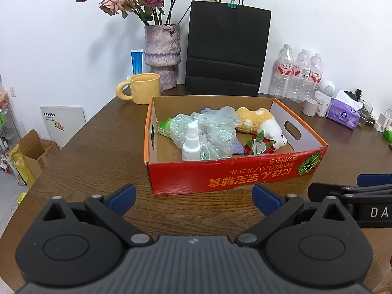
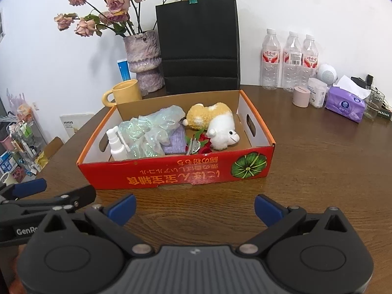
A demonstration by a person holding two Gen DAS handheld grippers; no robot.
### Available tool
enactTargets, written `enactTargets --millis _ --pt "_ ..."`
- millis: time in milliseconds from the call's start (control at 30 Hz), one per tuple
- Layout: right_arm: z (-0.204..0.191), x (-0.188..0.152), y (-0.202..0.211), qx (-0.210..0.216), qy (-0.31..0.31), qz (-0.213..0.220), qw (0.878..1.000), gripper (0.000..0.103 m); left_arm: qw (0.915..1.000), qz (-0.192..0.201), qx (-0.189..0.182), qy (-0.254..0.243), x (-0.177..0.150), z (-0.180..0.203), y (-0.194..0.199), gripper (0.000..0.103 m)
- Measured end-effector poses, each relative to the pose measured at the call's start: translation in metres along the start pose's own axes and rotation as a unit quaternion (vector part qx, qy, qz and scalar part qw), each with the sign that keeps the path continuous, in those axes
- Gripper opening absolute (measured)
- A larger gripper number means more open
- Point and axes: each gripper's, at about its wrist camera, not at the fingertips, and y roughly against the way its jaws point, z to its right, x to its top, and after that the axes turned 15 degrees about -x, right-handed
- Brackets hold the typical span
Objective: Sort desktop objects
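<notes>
A red cardboard box (image 1: pixel 227 174) (image 2: pixel 171 171) stands on the brown wooden table. In it lie a white spray bottle (image 1: pixel 191 142) (image 2: pixel 116 144), a crumpled clear plastic bag (image 1: pixel 210 129) (image 2: pixel 149 132), a yellow and white plush toy (image 1: pixel 262 125) (image 2: pixel 215 125), a red flower clip (image 1: pixel 259 145) (image 2: pixel 198 145), a purple cloth (image 2: pixel 175 142) and a green packet (image 1: pixel 164 127). My left gripper (image 1: pixel 194 199) is open and empty, just in front of the box. My right gripper (image 2: pixel 195 208) is open and empty, also in front of the box, to the right of the left one.
Behind the box stand a yellow mug (image 1: pixel 142 88), a vase of dried roses (image 1: pixel 161 56) and a black paper bag (image 1: pixel 225 51). At the back right are three water bottles (image 2: pixel 289 58), small jars (image 2: pixel 301 96) and a purple tissue pack (image 2: pixel 345 104). The table edge falls away at left.
</notes>
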Motion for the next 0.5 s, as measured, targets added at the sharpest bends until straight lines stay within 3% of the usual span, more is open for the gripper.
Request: enactTargets --millis 500 --pt "-0.0008 0.0036 -0.0011 0.000 0.009 0.001 1.000 0.103 0.9999 -0.010 0.006 0.001 0.0053 0.0004 -0.0021 0.103"
